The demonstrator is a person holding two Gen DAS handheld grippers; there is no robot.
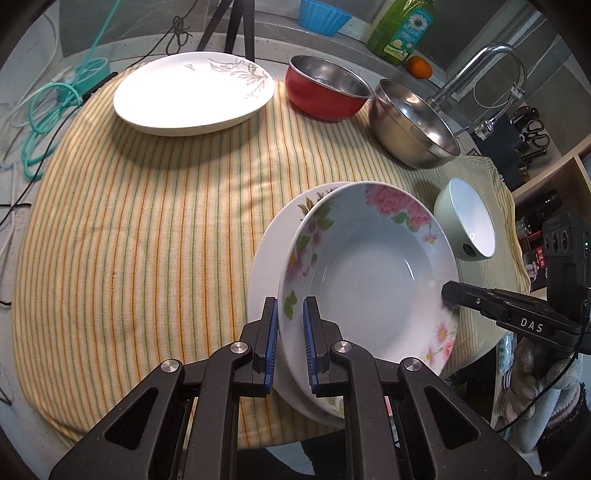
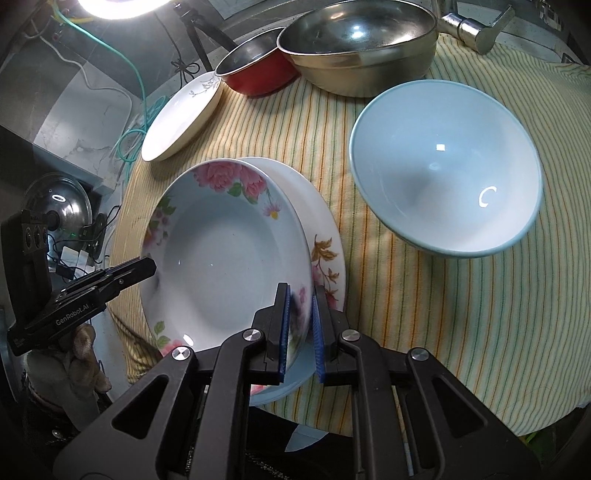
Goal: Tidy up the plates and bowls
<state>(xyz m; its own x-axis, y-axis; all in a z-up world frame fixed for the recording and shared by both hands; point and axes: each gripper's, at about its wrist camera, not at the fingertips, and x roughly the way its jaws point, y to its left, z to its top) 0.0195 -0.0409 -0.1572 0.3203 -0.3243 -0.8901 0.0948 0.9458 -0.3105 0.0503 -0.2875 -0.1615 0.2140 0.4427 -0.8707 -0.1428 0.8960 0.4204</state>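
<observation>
A deep floral plate (image 1: pixel 369 273) rests on a flatter white floral plate (image 1: pixel 266 251) on the striped cloth. My left gripper (image 1: pixel 290 314) straddles the deep plate's near rim, blue pads on either side of it. My right gripper (image 2: pixel 300 299) grips the opposite rim of the same deep plate (image 2: pixel 225 262), above the flat plate (image 2: pixel 325 229); it also shows in the left wrist view (image 1: pixel 448 291), as the left one does in the right wrist view (image 2: pixel 147 266). A pale blue-green bowl (image 2: pixel 447 166) stands just right of the plates.
A white oval plate (image 1: pixel 192 92), a red steel-lined bowl (image 1: pixel 325 88) and a large steel bowl (image 1: pixel 410 125) stand at the back of the cloth (image 1: pixel 147 221). A tap (image 1: pixel 480 70), soap bottle (image 1: pixel 402 29) and teal cables (image 1: pixel 48 110) lie beyond it.
</observation>
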